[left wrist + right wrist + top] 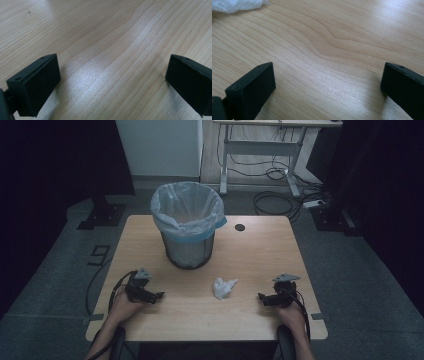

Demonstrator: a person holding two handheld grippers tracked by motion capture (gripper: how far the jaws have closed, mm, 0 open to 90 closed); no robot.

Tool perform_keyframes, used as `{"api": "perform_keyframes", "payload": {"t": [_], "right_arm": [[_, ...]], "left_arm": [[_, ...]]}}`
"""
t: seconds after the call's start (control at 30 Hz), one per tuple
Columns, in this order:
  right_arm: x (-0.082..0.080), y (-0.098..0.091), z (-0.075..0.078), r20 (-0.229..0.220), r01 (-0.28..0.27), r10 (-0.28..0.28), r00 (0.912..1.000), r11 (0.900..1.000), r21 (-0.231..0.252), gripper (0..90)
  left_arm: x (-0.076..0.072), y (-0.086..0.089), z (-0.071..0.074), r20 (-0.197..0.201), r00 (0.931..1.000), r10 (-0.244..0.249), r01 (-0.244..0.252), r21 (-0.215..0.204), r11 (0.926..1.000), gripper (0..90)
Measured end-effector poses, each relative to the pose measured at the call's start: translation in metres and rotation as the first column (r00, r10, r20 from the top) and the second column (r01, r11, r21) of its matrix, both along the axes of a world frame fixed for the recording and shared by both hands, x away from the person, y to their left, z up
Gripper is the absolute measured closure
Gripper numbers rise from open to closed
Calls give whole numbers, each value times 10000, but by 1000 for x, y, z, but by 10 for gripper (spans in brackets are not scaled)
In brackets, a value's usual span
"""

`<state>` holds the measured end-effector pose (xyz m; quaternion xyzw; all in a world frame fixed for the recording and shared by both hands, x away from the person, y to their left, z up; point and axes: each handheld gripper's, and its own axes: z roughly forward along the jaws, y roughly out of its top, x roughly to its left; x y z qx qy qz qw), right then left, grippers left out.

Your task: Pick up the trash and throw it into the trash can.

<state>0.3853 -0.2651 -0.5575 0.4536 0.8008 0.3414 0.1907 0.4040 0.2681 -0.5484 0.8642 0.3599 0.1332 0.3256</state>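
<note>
High view: dark room, grey floor with cables [272, 202], and a light wood bench [260, 250]. A mesh bin [188, 226] with a pale liner stood near the far edge; I couldn't tell what was inside. A crumpled tissue [224, 287] lay between the left tongs [159, 295] and right tongs [260, 296], with bare wood all round it.

Left gripper view: bare wood grain, tongs [112, 82] spread wide, gripping nothing.

Right gripper view: tongs [328, 87] released too, tissue [237, 5] off at the top-left corner.
</note>
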Motion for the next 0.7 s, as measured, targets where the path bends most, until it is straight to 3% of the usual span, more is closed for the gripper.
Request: {"api": "perform_keyframes", "payload": {"t": [0.37,0.5,0.7], "right_arm": [[0,2,0,-16,68,-68,10000,10000,11,0],[-1,6,4,-246,-226,223,9994,9997,-117,10],[-3,16,15,-188,-767,769,9969,9970,80,19]], "left_arm": [[0,-1,0,-6,10000,43,-43,7,10000,0],[0,-1,0,-4,10000,49,-49,-9,10000,0],[0,-1,0,0,10000,62,-62,-6,10000,0]]}}
